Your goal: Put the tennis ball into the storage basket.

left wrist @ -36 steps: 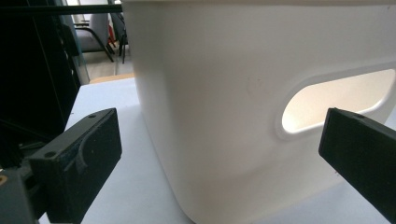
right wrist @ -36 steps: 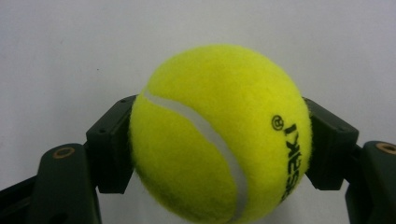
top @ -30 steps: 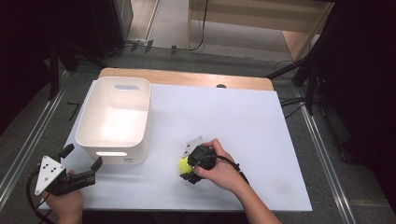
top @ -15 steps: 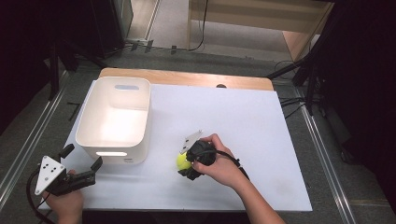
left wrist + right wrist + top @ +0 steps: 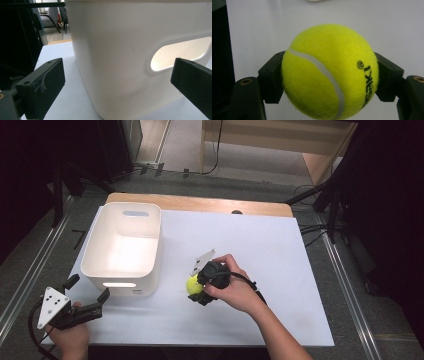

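Observation:
A yellow tennis ball (image 5: 329, 72) sits between my right gripper's two black jaws, which press on both its sides. In the high view the ball (image 5: 193, 284) shows at the left tip of my right gripper (image 5: 196, 289), mid-table, just right of the white bin (image 5: 155, 260). My left gripper (image 5: 87, 292) stands open at the table's front left corner, pointing at the bin's near wall. In the left gripper view its jaws are spread wide before that wall (image 5: 120, 50), with the handle slot (image 5: 178, 53) at right.
The white sheet (image 5: 270, 250) covers most of the wooden table (image 5: 200, 204). Metal rails run along both sides of the table. Dark stands and cables lie on the floor beyond the far edge.
My right gripper with the ball has shifted slightly left, toward the bin. The left gripper has stayed put.

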